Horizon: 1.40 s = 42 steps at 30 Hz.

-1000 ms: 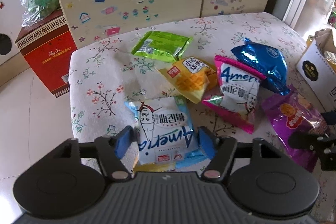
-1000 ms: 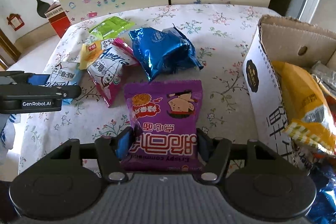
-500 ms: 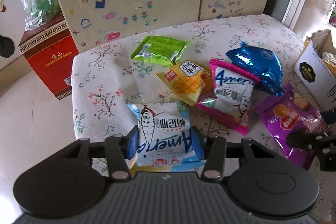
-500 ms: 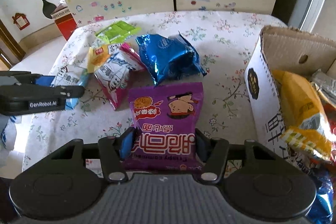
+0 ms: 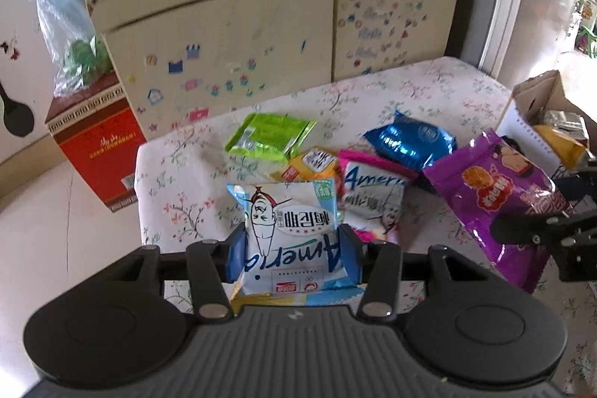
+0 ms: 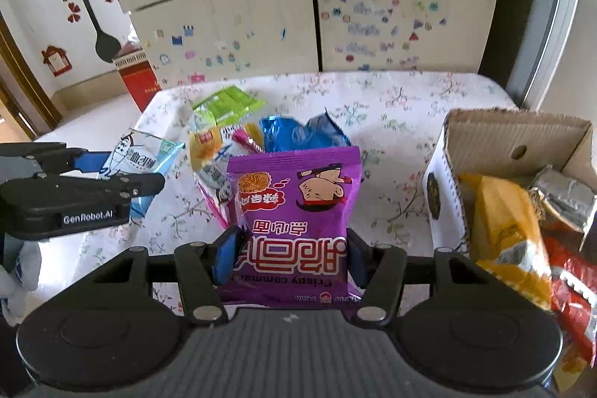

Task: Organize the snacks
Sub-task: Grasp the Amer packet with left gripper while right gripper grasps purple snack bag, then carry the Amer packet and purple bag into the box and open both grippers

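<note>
Two packets are lifted, my left hand-held gripper (image 5: 293, 258) clamping the white-blue bag (image 5: 289, 230), my right hand-held gripper (image 6: 289, 258) the purple bag (image 6: 294, 222); four wait at twelve o'clock on the tabletop (image 6: 403, 107), box (image 6: 518, 133) at two o'clock part-filled.
</note>
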Available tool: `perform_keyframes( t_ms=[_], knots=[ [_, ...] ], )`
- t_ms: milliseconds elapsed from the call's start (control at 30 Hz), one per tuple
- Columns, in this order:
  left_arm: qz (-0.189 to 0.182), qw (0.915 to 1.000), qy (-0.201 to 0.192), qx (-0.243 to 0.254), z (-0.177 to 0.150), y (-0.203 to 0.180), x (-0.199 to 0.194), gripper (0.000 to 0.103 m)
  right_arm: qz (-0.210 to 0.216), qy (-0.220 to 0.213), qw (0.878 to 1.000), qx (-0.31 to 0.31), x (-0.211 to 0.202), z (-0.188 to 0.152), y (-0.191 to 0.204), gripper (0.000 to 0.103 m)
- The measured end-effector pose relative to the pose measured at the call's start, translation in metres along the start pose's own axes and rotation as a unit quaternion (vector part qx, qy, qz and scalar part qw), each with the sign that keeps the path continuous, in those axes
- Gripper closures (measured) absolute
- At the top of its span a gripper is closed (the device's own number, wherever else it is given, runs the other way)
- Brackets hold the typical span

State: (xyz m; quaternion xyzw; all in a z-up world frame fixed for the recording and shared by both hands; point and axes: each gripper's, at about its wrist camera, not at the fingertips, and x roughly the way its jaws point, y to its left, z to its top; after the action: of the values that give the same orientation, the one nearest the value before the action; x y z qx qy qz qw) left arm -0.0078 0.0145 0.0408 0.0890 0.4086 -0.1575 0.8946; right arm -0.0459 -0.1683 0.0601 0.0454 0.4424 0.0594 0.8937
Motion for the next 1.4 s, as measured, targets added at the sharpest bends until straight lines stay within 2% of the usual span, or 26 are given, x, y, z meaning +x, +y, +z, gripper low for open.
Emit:
perform_keyframes(
  t_ms=[400, 867, 1400],
  knots=[
    [-0.016, 0.9997, -0.021, 0.004, 0.009, -0.022, -0.009, 0.054, -0.006, -0.034, 0.999, 0.006, -0.016, 0.008, -0.01, 0.039],
    [-0.039, 0.9982, -0.046, -0.008, 0.032, -0.048, -0.01, 0.054, -0.013, -0.049, 0.998, 0.02, -0.029, 0.008, -0.026, 0.039],
    [-0.105, 0.9911, -0.082, 0.0, 0.053, -0.106, -0.016, 0.054, -0.044, -0.101, 0.988, 0.104, -0.077, 0.013, -0.091, 0.039]
  ],
)
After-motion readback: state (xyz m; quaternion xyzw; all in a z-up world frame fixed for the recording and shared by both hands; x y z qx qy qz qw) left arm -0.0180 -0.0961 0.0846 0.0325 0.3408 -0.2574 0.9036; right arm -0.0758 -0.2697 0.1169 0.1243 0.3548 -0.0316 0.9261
